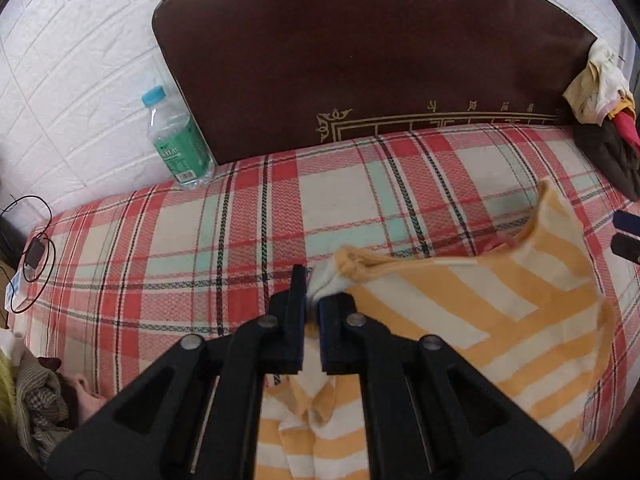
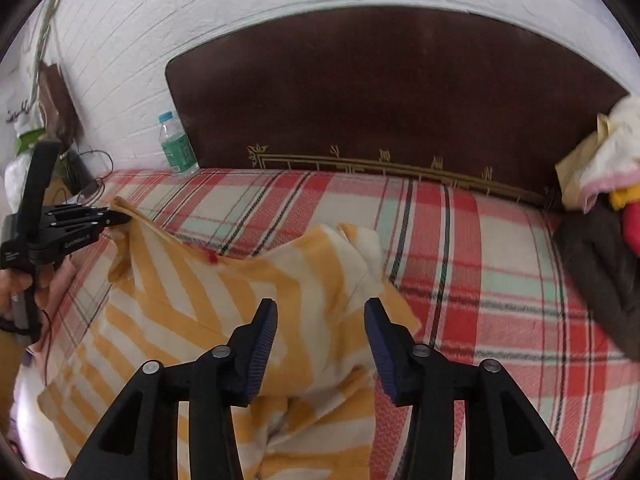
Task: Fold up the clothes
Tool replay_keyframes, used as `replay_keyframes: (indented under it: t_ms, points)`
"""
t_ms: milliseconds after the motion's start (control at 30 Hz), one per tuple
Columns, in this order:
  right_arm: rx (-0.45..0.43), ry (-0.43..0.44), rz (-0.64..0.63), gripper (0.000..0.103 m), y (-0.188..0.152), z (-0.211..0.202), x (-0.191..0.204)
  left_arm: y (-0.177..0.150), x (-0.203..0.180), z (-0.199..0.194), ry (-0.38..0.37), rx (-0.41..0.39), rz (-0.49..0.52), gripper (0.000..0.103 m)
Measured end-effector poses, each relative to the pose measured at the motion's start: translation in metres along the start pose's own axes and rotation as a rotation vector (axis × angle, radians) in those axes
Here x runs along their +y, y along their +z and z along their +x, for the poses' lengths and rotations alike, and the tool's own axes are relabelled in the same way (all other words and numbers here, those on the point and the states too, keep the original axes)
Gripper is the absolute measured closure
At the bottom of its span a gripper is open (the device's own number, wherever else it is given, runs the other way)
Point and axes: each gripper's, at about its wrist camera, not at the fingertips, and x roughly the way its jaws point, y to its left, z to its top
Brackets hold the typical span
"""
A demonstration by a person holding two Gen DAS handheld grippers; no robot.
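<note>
Left gripper (image 1: 313, 292) pinching striped shirt (image 1: 500, 312) edge — right gripper (image 2: 321, 312) spread, empty.

White brick wall (image 1: 80, 60), dark headboard (image 1: 360, 52)

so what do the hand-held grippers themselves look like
Both are matte black plastic with angular linkage arms joined by round silver rivets. The left hand-held gripper and the right hand-held gripper carry dark blue ribbed pads on their fingers. Seen from the side, the left one has small white lettering and a black handle.
</note>
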Motion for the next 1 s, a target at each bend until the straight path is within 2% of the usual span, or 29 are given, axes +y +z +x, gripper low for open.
replay_keyframes:
  t_ms: [67, 100, 300, 333, 367, 400, 433, 567, 600, 733, 800, 833, 867, 900, 933, 967, 1000]
  points:
    - [0.029, 0.018, 0.04, 0.043, -0.017, 0.001, -0.018, 0.0, 0.005, 0.008, -0.013, 0.014, -0.008, 0.097]
    - [0.031, 0.016, 0.035, 0.041, -0.02, -0.002, -0.019, 0.001, 0.005, 0.012, -0.017, 0.019, -0.009, 0.097]
    - [0.043, 0.005, 0.007, 0.041, -0.041, -0.017, -0.027, -0.005, 0.01, 0.016, -0.029, 0.039, -0.015, 0.097]
    - [0.045, 0.004, 0.002, 0.055, -0.044, -0.02, -0.028, -0.006, 0.009, 0.018, -0.03, 0.042, -0.017, 0.097]
    - [0.046, 0.002, -0.003, 0.079, -0.048, -0.023, -0.03, -0.007, 0.009, 0.019, -0.036, 0.046, -0.023, 0.097]
    - [0.048, 0.0, -0.008, 0.082, -0.051, -0.025, -0.031, -0.008, 0.01, 0.019, -0.043, 0.048, -0.029, 0.097]
    - [0.05, -0.002, -0.013, 0.09, -0.055, -0.028, -0.032, -0.009, 0.01, 0.018, -0.048, 0.047, -0.033, 0.097]
    - [0.057, -0.013, -0.029, 0.093, -0.068, -0.039, -0.039, -0.012, 0.012, 0.01, -0.059, 0.031, -0.026, 0.097]
    - [0.049, -0.057, -0.01, 0.093, -0.068, -0.051, -0.052, -0.012, 0.013, 0.008, -0.064, 0.029, -0.024, 0.097]
    - [0.022, -0.233, 0.071, 0.093, -0.067, -0.098, -0.107, -0.014, 0.014, 0.01, -0.076, 0.027, -0.011, 0.097]
    - [0.097, -0.316, 0.12, 0.092, -0.077, -0.095, -0.138, -0.015, 0.014, 0.015, -0.081, 0.037, -0.013, 0.097]
    - [0.147, -0.378, 0.126, 0.084, -0.081, -0.089, -0.147, -0.016, 0.013, 0.018, -0.085, 0.044, -0.014, 0.097]
    - [0.196, -0.435, 0.131, 0.071, -0.085, -0.083, -0.156, -0.016, 0.013, 0.021, -0.086, 0.049, -0.013, 0.097]
    - [0.229, -0.451, 0.136, 0.068, -0.086, -0.078, -0.159, -0.017, 0.012, 0.023, -0.084, 0.054, -0.011, 0.097]
    - [0.223, -0.455, 0.143, 0.063, -0.084, -0.075, -0.158, -0.017, 0.011, 0.025, -0.083, 0.059, -0.008, 0.097]
    - [0.184, -0.427, 0.146, 0.058, -0.079, -0.075, -0.153, -0.018, 0.011, 0.026, -0.082, 0.062, -0.007, 0.097]
    - [0.137, -0.363, 0.145, 0.056, -0.074, -0.076, -0.146, -0.018, 0.011, 0.028, -0.08, 0.064, -0.008, 0.097]
